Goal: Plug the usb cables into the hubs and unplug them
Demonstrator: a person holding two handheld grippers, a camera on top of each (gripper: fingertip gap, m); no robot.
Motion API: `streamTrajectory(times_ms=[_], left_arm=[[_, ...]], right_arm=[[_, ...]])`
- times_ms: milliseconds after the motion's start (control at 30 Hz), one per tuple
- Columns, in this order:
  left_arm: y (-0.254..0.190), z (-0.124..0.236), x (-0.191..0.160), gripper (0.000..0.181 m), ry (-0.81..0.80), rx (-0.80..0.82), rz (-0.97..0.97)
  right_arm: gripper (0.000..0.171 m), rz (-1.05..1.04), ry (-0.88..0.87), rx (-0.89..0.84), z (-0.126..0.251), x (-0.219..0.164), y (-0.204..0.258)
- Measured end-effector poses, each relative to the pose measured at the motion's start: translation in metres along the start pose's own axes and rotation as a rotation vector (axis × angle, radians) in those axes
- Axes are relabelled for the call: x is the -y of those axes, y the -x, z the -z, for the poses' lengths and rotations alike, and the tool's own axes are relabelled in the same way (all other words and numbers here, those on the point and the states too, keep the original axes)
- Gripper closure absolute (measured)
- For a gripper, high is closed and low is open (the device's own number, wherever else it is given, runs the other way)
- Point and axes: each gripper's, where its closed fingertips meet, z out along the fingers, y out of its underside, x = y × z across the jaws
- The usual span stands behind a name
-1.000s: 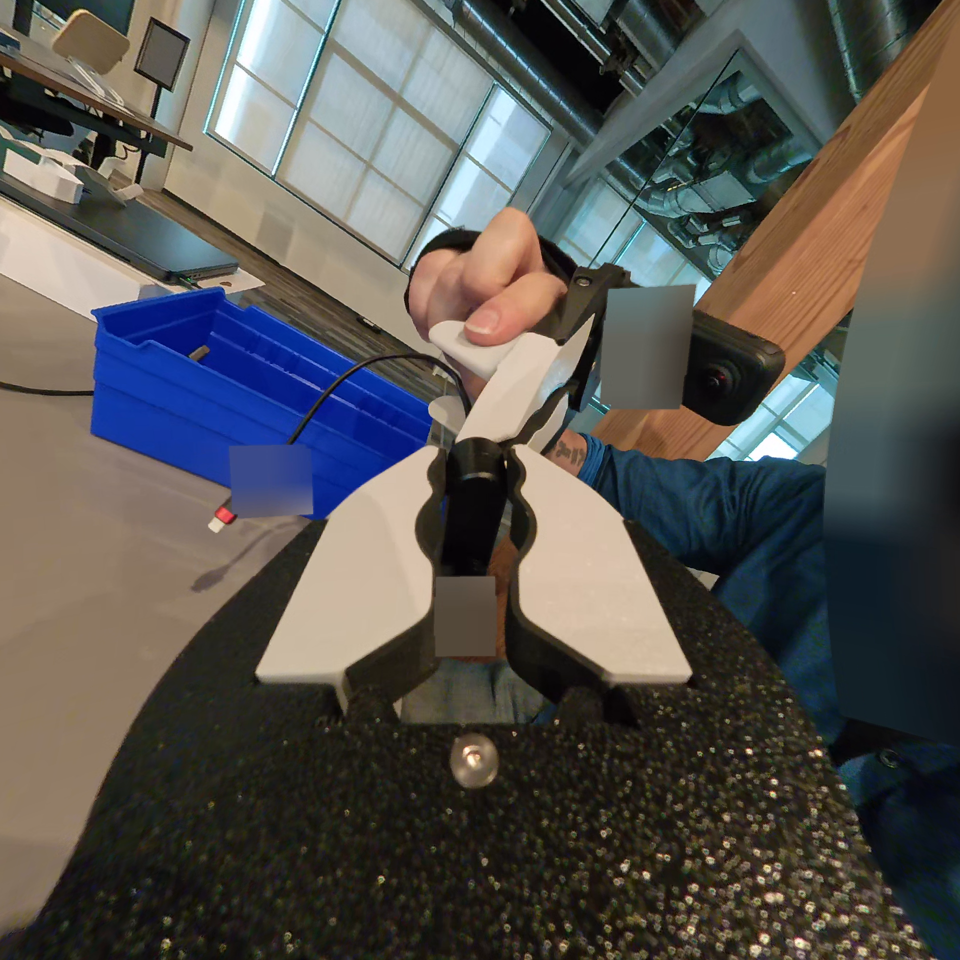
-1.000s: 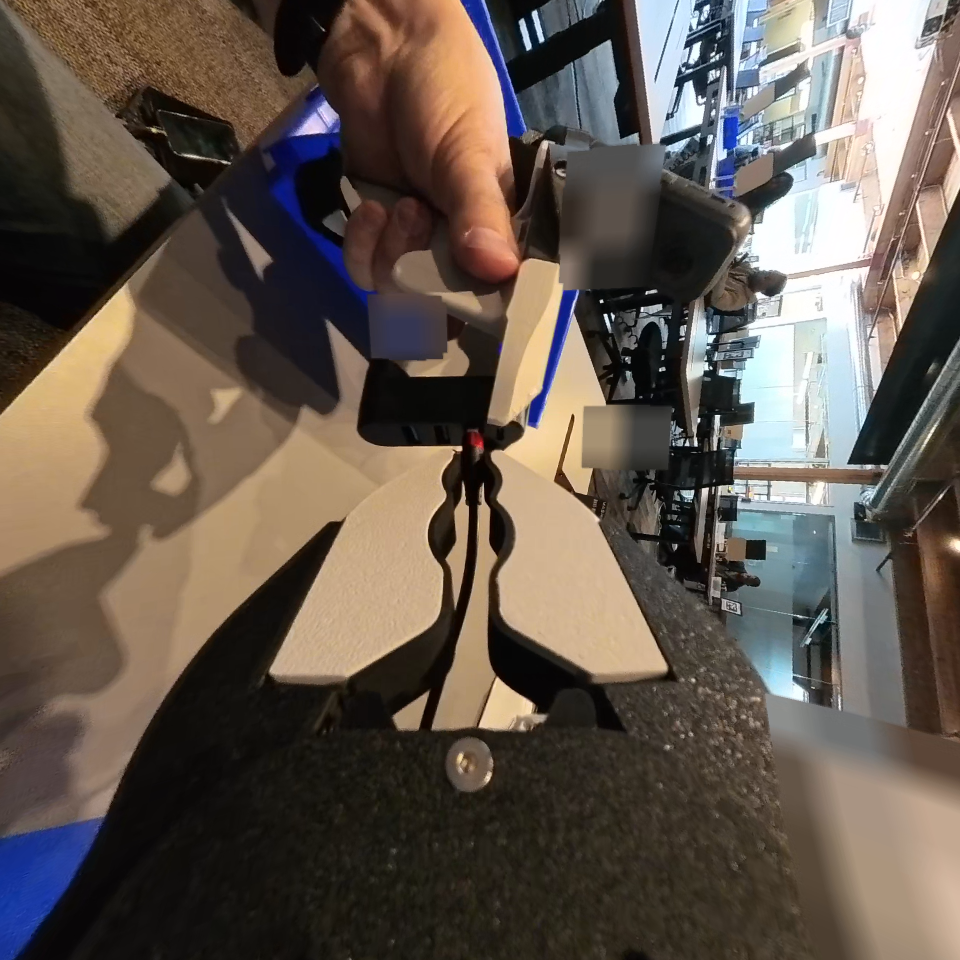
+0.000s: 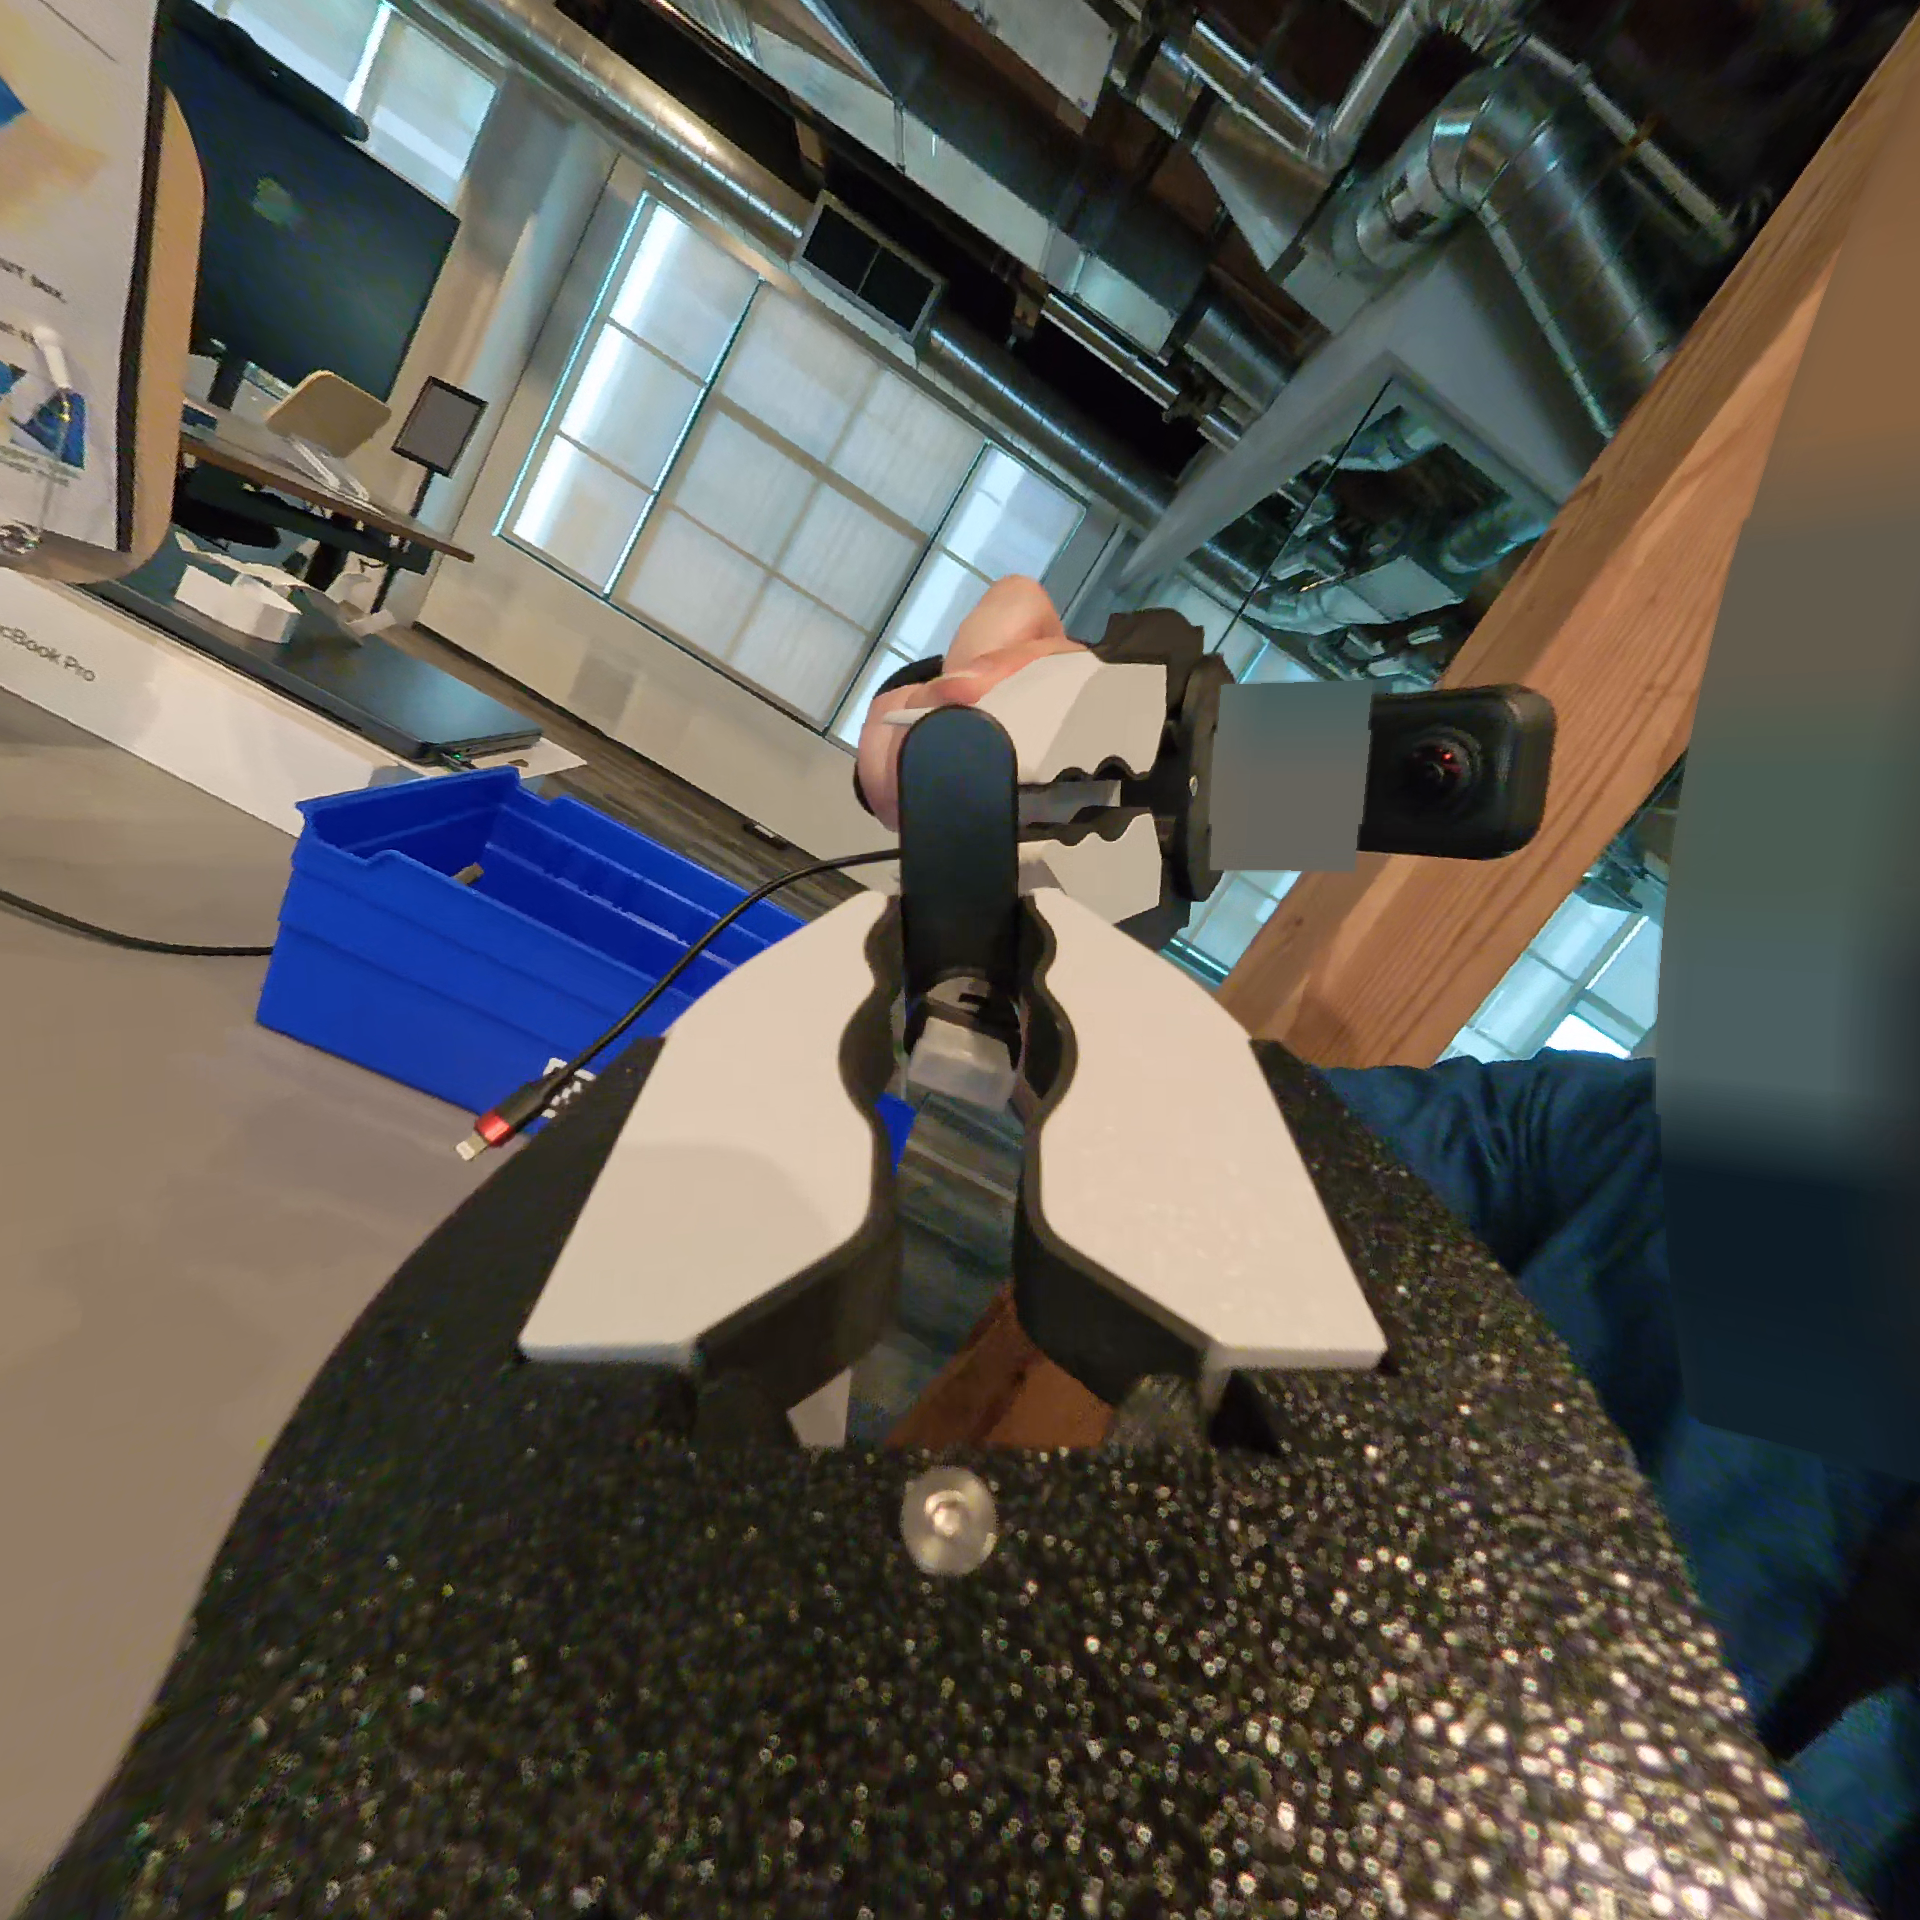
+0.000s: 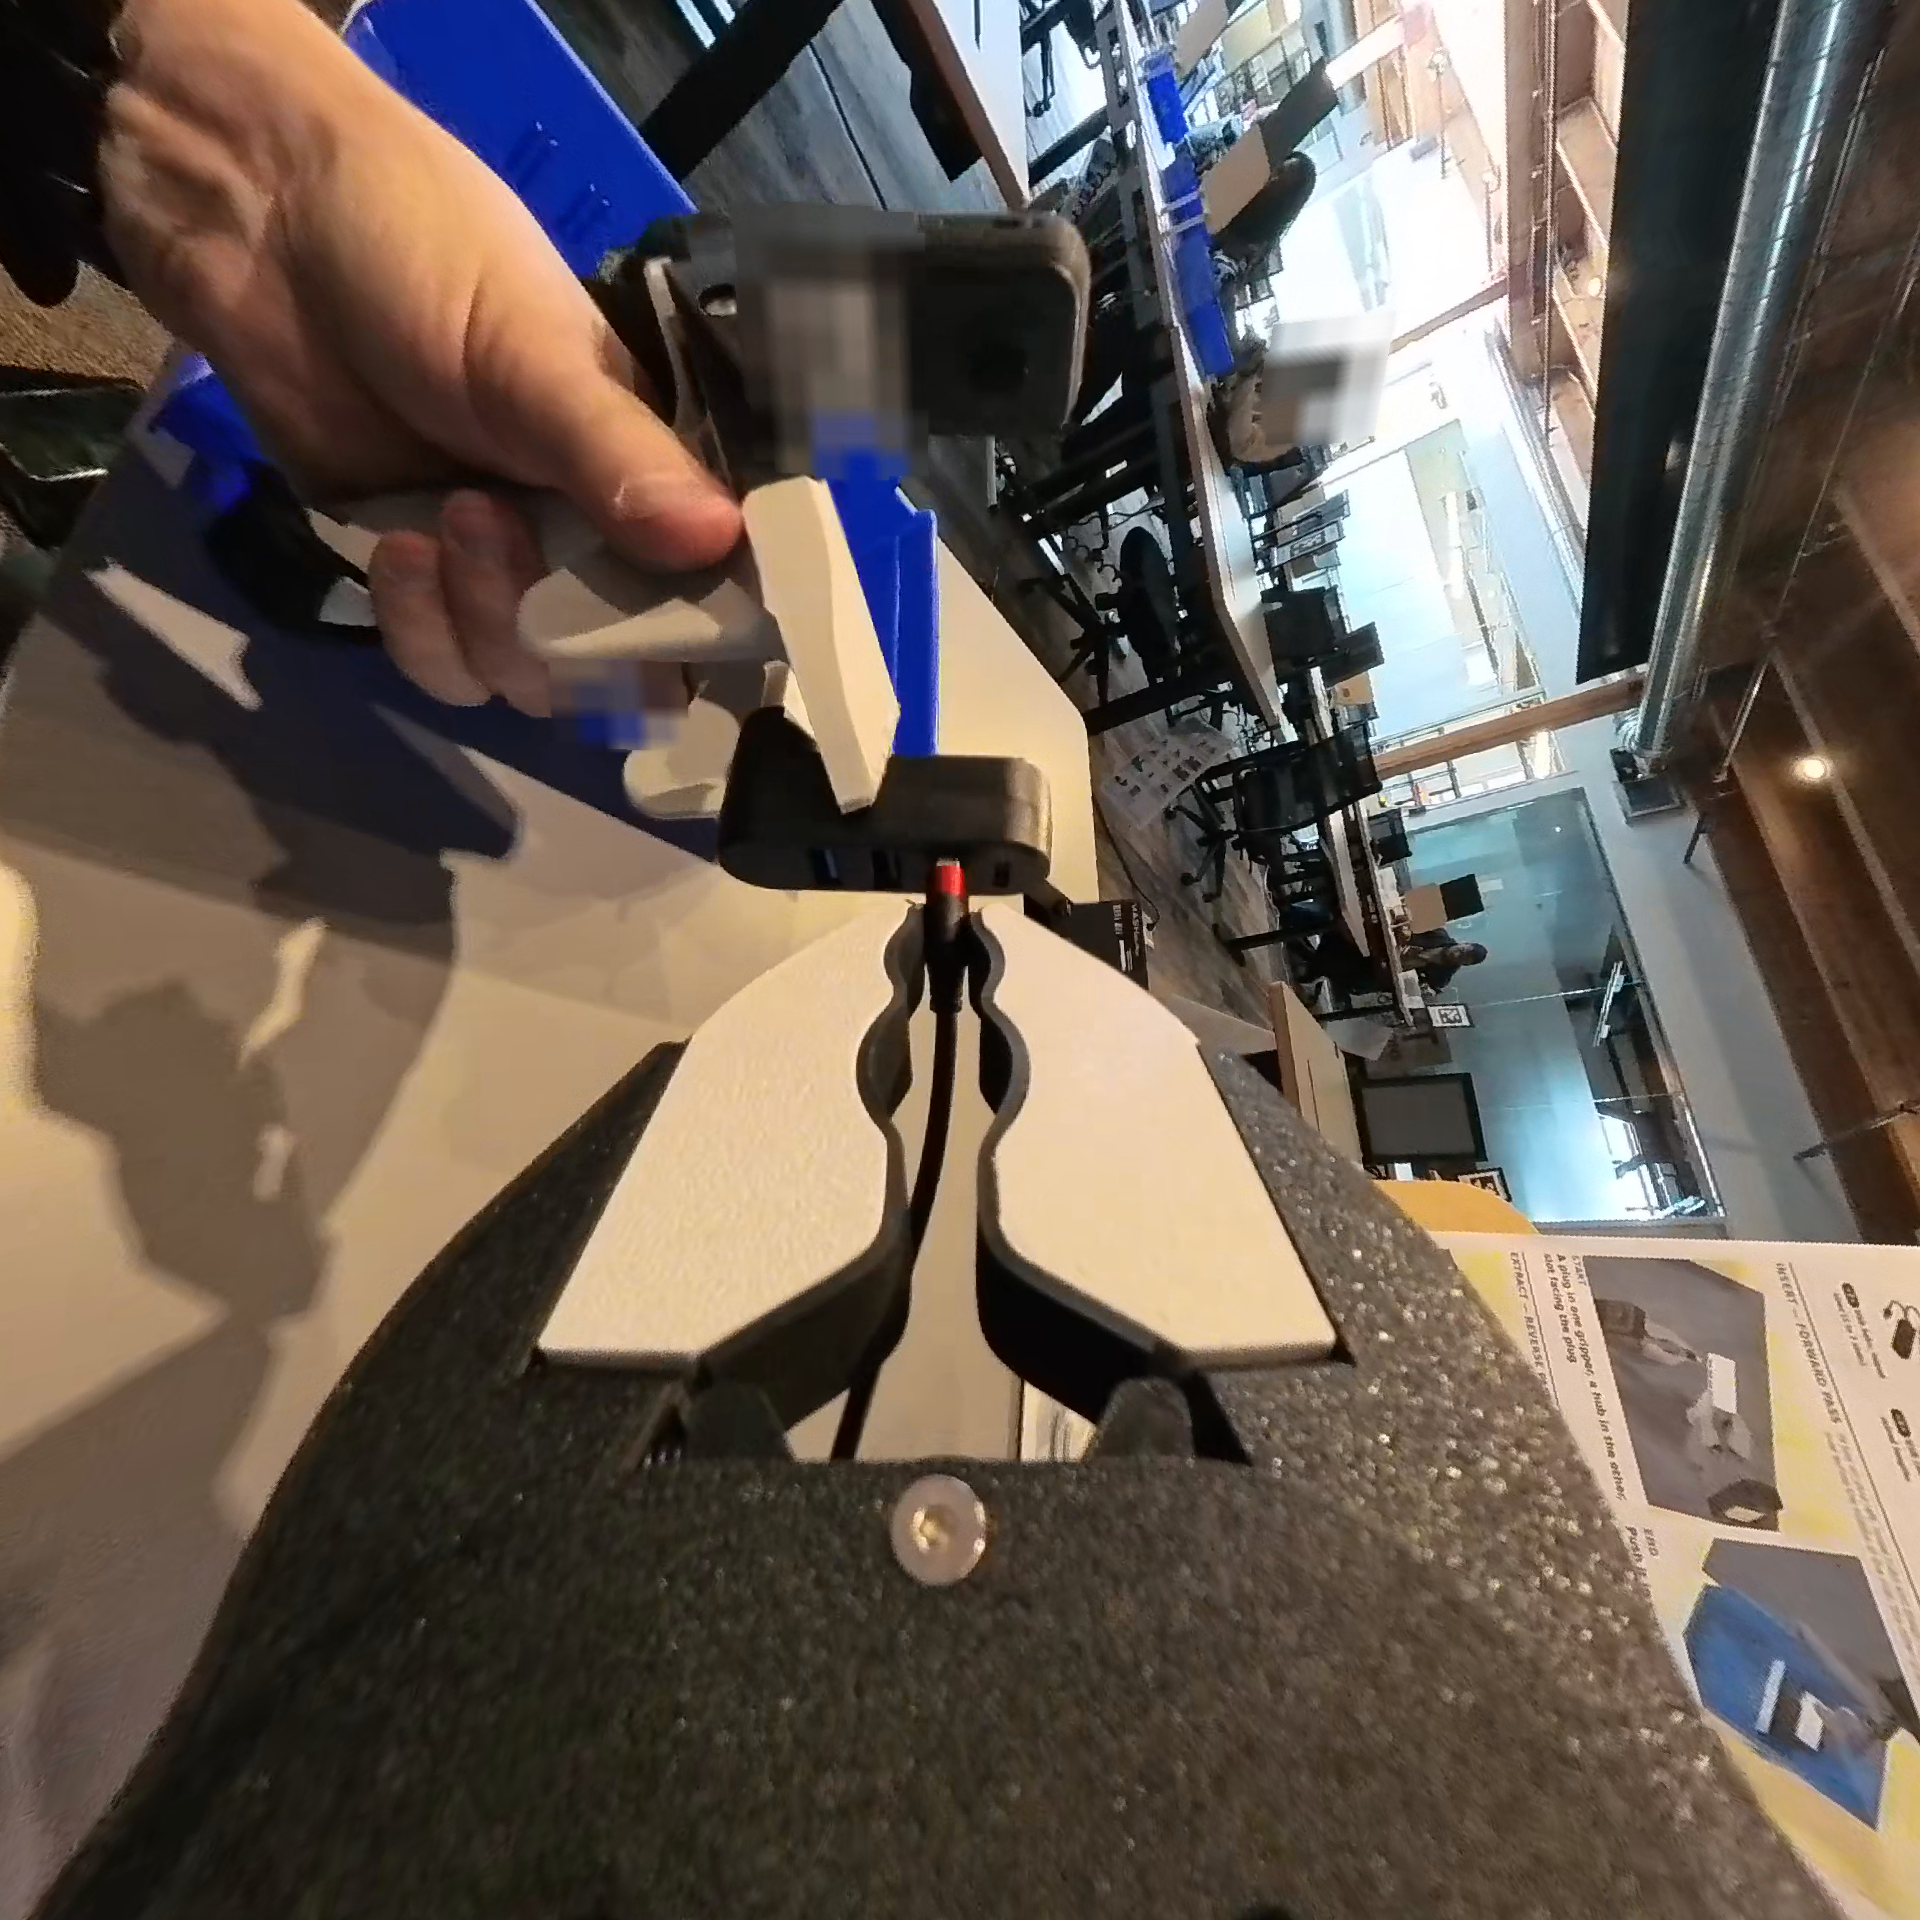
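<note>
My left gripper (image 3: 956, 920) is shut on a black USB hub (image 3: 956, 821), seen end-on and held in the air above the table. In the right wrist view the hub (image 4: 935, 810) lies crosswise with its row of ports facing me, pinched by the left gripper's white fingers (image 4: 831, 644). My right gripper (image 4: 945, 920) is shut on a black cable (image 4: 935, 1091) just behind its red plug (image 4: 948, 883). The plug's tip sits in a port of the hub. The right gripper (image 3: 1081, 790) shows behind the hub in the left wrist view. The cable's free red-collared end (image 3: 499, 1127) hangs loose.
A blue bin (image 3: 468, 935) stands on the grey table (image 3: 156, 1195), with a white box (image 3: 156, 717) behind it. A wooden beam (image 3: 1558, 675) rises at the right. A printed instruction sheet (image 4: 1714, 1455) lies on the table at the right. A person's hand (image 4: 364, 312) holds the left gripper. Less than 4 cm separates the two grippers' tips.
Both grippers have tilted and moved, and the right gripper now lies level behind the hub. The hub sits closer to the right gripper. The red plug stays at the hub's ports.
</note>
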Motion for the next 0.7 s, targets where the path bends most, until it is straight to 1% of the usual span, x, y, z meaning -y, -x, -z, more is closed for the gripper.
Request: streamTrajectory(times_ms=[100, 233, 367, 467, 533, 600, 700], left_arm=[[-0.003, -0.001, 0.000, 0.161, 0.004, 0.002, -0.031], [-0.010, -0.004, 0.000, 0.161, 0.003, -0.030, -0.014], [-0.014, -0.004, 0.001, 0.161, -0.008, -0.068, 0.027], [-0.013, -0.004, 0.001, 0.161, -0.010, -0.070, 0.041], [-0.011, -0.003, 0.001, 0.161, -0.019, -0.073, 0.054], [-0.012, -0.002, 0.003, 0.161, -0.032, -0.095, 0.076], [-0.014, -0.002, 0.003, 0.161, -0.033, -0.116, 0.090]], right_arm=[[0.164, -0.018, -0.036, 0.013, 0.003, 0.003, 0.000], [0.164, -0.002, -0.074, 0.007, 0.008, 0.006, -0.001], [0.155, -0.003, -0.098, 0.006, 0.009, 0.007, -0.001], [0.156, 0.004, -0.116, -0.012, 0.011, 0.011, -0.003], [0.160, 0.008, -0.130, -0.024, 0.014, 0.013, -0.004], [0.163, 0.003, -0.129, -0.021, 0.014, 0.013, -0.004], [0.163, -0.001, -0.120, -0.017, 0.014, 0.009, -0.003]])
